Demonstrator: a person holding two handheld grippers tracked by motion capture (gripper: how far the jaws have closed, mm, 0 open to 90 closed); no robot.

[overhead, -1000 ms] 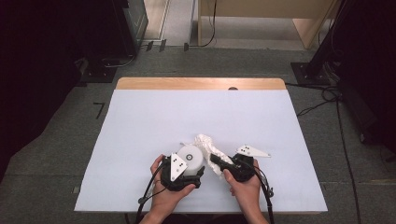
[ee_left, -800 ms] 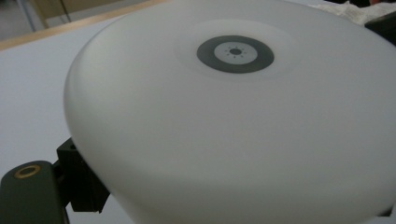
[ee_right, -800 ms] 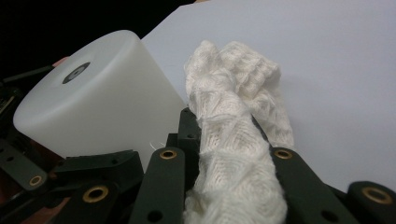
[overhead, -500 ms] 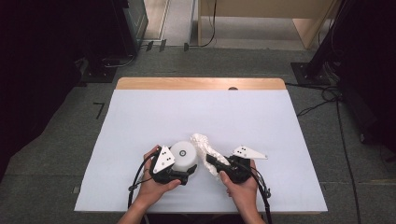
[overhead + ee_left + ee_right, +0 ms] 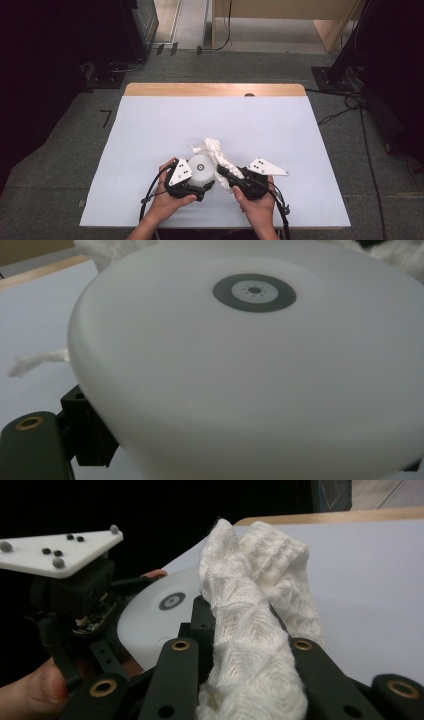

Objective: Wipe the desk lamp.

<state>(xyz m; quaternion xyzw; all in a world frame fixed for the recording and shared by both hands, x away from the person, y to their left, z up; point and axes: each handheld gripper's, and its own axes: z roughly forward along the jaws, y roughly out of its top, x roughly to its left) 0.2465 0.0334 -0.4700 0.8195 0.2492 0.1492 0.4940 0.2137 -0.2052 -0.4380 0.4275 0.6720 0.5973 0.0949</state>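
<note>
Left gripper view: white disc (image 5: 250,370), edges cropped.

A white-topped bench (image 5: 165,125) with a wooden far edge stands on grey carpet (image 5: 60,170); black cables (image 5: 367,150) trail at right, and pale wooden furniture (image 5: 300,20) sits along the top.

High view: even overhead light, surface (image 5: 165,130) bright and a bit washed out, room edges fall to near-black — soft shadows. Left gripper view: white disc (image 5: 250,365) too close, blurred, faint glare. Right gripper view: cloth (image 5: 255,645) sharp, dark background, near parts soft.
</note>
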